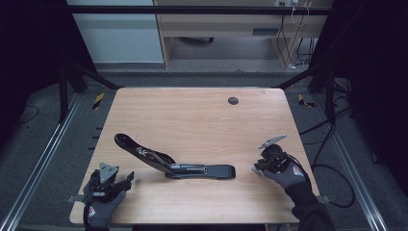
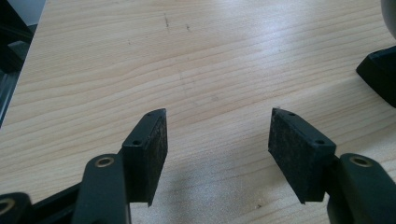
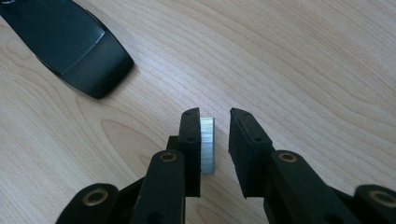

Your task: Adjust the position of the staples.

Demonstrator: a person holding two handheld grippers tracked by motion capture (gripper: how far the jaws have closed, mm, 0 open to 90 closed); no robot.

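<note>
**Opened stapler and staple strip: positions at the table**

Item 1, nearest: left gripper [image 1: 117, 182], at the near left corner of the wooden table [image 1: 192, 110]. Jaws stand wide, nothing between the pads [image 2: 152, 149]; bare wood lies ahead of them. A dark corner of the stapler shows at the right edge of the left gripper view.

Item 2: right gripper [image 1: 258, 168], near the right edge of the table, a little farther in. Its jaws stand part open around a staple strip [image 3: 207, 144], a small silvery block that lies against the left pad; a gap separates it from the right pad. Whether the strip is truly gripped or only rests there cannot be told.

Item 3: black stapler [image 1: 173, 163], swung open, mid-table between the two grippers. The base lies flat, its long axis across the table, its rounded end [image 3: 88, 65] pointing toward the right gripper. The upper arm slants away toward the far left, its metal channel upward.

Governing relation: the stapler lies to the right gripper's left, and its base end is just beside that gripper, so the right hand is judged the nearer one. The strip probably needs to go lengthwise along the channel.
</note>
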